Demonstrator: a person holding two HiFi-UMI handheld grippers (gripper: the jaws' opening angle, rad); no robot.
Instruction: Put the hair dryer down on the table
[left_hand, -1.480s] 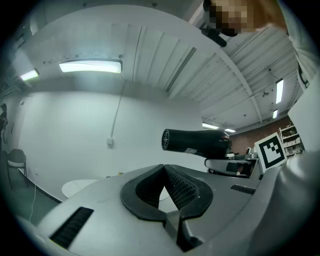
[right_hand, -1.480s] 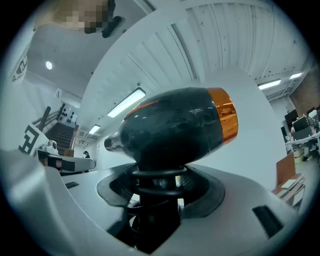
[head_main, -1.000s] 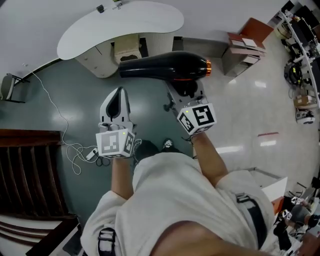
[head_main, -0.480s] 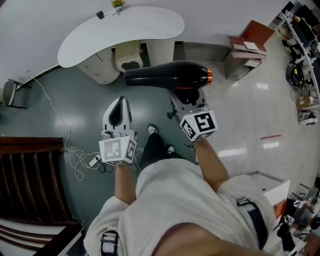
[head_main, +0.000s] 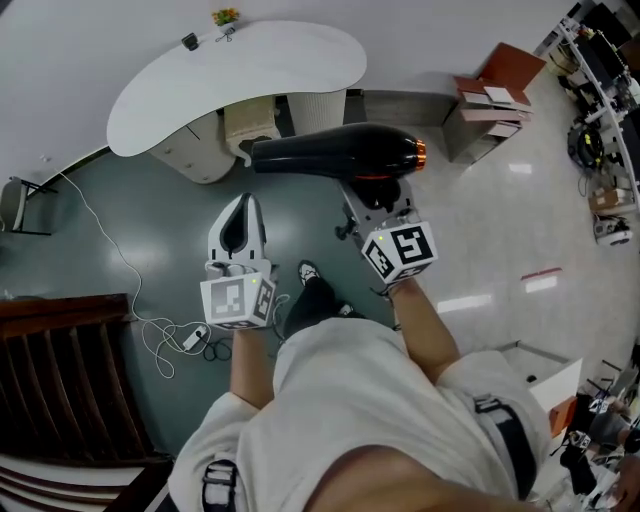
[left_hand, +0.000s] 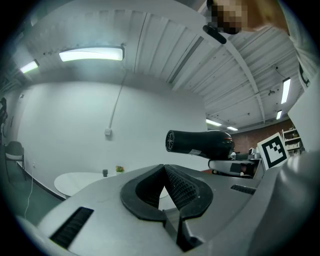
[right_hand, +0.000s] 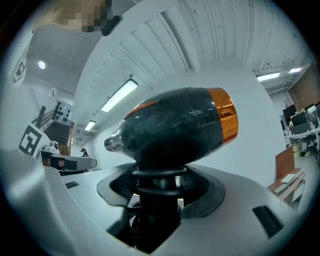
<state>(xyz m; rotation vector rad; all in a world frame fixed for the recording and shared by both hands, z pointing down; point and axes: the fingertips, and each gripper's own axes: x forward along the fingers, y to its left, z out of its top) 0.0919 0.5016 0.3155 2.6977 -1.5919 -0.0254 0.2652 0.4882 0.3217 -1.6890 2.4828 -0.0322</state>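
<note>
The black hair dryer (head_main: 335, 155) with an orange ring at its rear is held up in the air, nozzle pointing left. My right gripper (head_main: 372, 194) is shut on its handle just below the body; in the right gripper view the dryer (right_hand: 175, 125) fills the middle, and the pads of my right gripper (right_hand: 157, 187) clamp its ribbed handle. My left gripper (head_main: 238, 205) hangs beside it to the left, shut and empty. In the left gripper view the tips of my left gripper (left_hand: 164, 172) meet, with the dryer (left_hand: 200, 142) up to the right. The white curved table (head_main: 230, 60) lies ahead.
A small black object (head_main: 190, 42) and a little plant (head_main: 224, 16) stand at the table's far edge. Beige cabinets (head_main: 250, 120) sit under the table. Cardboard boxes (head_main: 495, 85) are at the right, a white cable (head_main: 150, 320) lies on the green floor, and dark wooden slats (head_main: 60, 370) are at the left.
The person has stepped forward, and a shoe now shows on the floor between the arms. Both grippers keep their pose, and the dryer stays in the right one.
</note>
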